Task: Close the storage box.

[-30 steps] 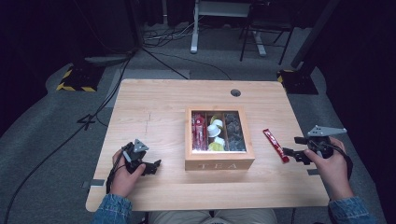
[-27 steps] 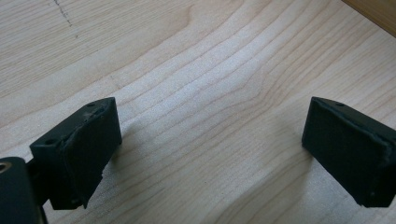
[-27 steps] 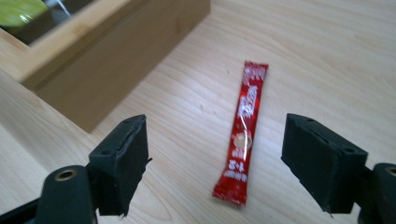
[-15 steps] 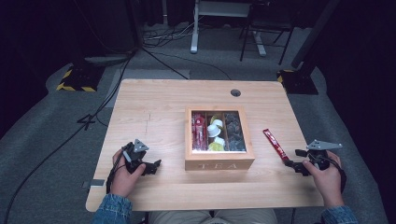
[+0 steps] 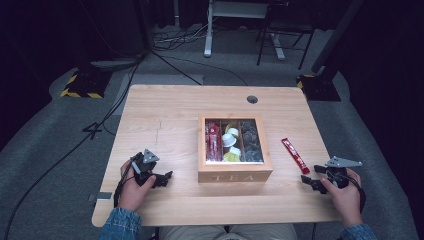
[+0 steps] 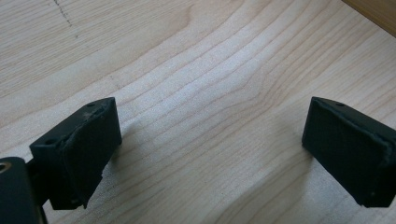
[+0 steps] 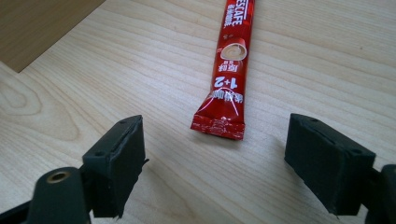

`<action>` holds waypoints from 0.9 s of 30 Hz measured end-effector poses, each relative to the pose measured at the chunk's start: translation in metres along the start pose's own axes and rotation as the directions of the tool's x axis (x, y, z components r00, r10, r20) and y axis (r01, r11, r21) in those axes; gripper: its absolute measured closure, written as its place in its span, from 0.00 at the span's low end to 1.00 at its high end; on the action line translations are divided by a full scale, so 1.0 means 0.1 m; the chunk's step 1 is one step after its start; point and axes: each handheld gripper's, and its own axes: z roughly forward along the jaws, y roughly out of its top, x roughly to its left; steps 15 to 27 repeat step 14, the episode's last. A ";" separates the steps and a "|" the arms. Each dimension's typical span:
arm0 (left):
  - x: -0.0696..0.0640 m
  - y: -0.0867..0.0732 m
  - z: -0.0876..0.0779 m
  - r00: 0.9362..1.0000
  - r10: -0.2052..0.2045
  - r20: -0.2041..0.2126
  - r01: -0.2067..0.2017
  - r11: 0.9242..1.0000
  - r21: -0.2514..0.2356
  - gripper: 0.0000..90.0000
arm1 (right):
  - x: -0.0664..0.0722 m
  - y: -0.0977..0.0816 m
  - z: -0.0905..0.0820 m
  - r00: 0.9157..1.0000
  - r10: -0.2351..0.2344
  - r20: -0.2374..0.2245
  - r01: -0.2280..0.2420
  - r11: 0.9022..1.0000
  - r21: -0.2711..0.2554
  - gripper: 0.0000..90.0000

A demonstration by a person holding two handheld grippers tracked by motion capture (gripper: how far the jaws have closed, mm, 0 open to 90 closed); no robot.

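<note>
A wooden tea box point(image 5: 235, 172) marked TEA sits mid-table, its compartments holding red sticks, white and yellow pods and dark packets. A red coffee stick sachet point(image 5: 295, 155) point(image 7: 229, 70) lies flat on the table to the right of the box. My right gripper point(image 5: 309, 181) point(image 7: 215, 154) rests low on the table just short of the sachet's near end, open, with nothing between the jaws. Left of the box, my left gripper point(image 5: 164, 177) point(image 6: 210, 140) sits on bare wood, open and empty.
The light wooden table point(image 5: 165, 120) has a round cable hole point(image 5: 252, 99) at the back right. A corner of the box point(image 7: 42, 28) shows at the upper left in the right gripper view. Dark floor, cables and stand legs surround the table.
My right gripper has moved down and toward the near table edge, settling lower just short of the sachet's near end. The left gripper has stayed put.
</note>
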 end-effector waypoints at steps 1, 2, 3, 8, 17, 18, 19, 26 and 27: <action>0.00 0.00 0.00 1.000 0.000 0.000 0.000 1.000 0.000 0.05 | 0.00 -0.01 0.00 1.000 0.000 0.000 0.000 1.000 -0.006 0.20; 0.00 0.00 0.00 1.000 0.000 0.001 0.000 1.000 -0.001 0.05 | 0.01 -0.02 0.01 1.000 0.003 0.001 -0.003 1.000 -0.015 0.18; 0.00 0.00 0.00 1.000 0.000 0.000 0.000 1.000 0.000 0.05 | 0.02 -0.02 0.01 1.000 0.002 0.000 -0.002 1.000 -0.021 0.17; 0.00 0.00 0.00 1.000 0.001 -0.001 -0.001 1.000 -0.001 0.05 | 0.08 -0.04 0.04 0.997 -0.062 0.045 0.063 0.998 -0.010 0.15; -0.01 0.00 0.00 1.000 -0.011 -0.008 0.011 1.000 0.001 0.05 | 0.09 -0.03 0.05 0.997 -0.063 0.053 0.063 0.998 -0.007 0.14; -0.01 0.00 0.00 1.000 -0.011 -0.008 0.011 1.000 0.001 0.05 | 0.09 -0.03 0.05 0.997 -0.063 0.053 0.063 0.998 -0.007 0.14; -0.01 0.00 0.00 1.000 -0.011 -0.008 0.011 1.000 0.001 0.05 | 0.09 -0.03 0.05 0.997 -0.063 0.053 0.063 0.998 -0.007 0.14; -0.01 0.00 0.00 1.000 -0.011 -0.008 0.011 1.000 0.001 0.05 | 0.09 -0.03 0.05 0.997 -0.063 0.053 0.063 0.998 -0.007 0.14; -0.01 0.00 0.00 1.000 -0.011 -0.008 0.011 1.000 0.001 0.05 | 0.09 -0.03 0.05 0.997 -0.063 0.053 0.063 0.998 -0.007 0.14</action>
